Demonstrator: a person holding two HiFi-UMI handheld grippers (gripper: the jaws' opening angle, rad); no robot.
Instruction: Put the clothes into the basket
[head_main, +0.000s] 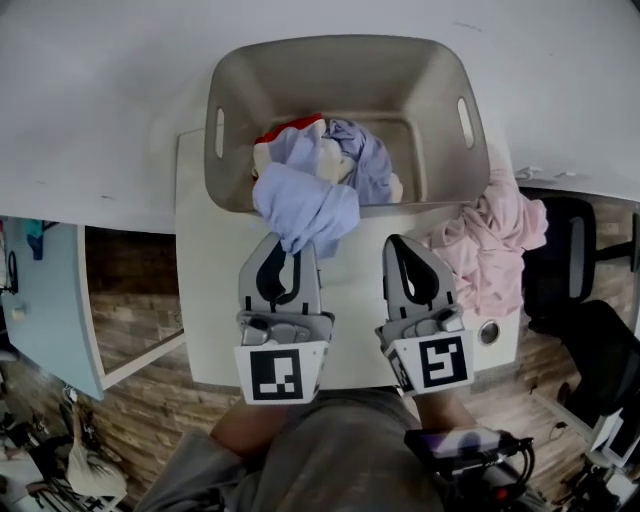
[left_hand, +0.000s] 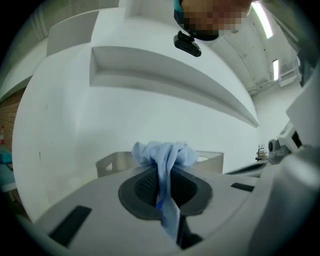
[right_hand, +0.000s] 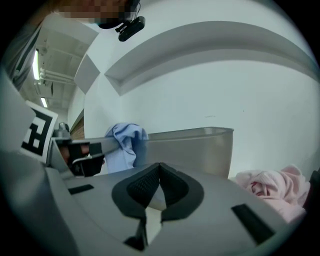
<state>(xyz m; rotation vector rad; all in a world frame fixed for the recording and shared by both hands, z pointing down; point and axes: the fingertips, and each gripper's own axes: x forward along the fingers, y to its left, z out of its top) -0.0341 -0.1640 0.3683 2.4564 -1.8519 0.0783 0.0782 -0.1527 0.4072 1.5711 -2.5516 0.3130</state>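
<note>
your left gripper (head_main: 288, 243) is clamped on the blue garment (head_main: 305, 205), which is draped over the basket (head_main: 345, 45) rim just ahead. right gripper (head_main: 403, 243) is closed w/ nothing in it. next, prob: lift fwd, drop it inside. pink garment (head_main: 495, 235) waits right of the right gripper.

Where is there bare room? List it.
Free: the basket's right half and back; the table strip left of the basket; the table front between left gripper and right gripper. Crowded: the basket's front-left, where the blue cloth drapes the rim, and the table's right corner under the pink clothes.
</note>
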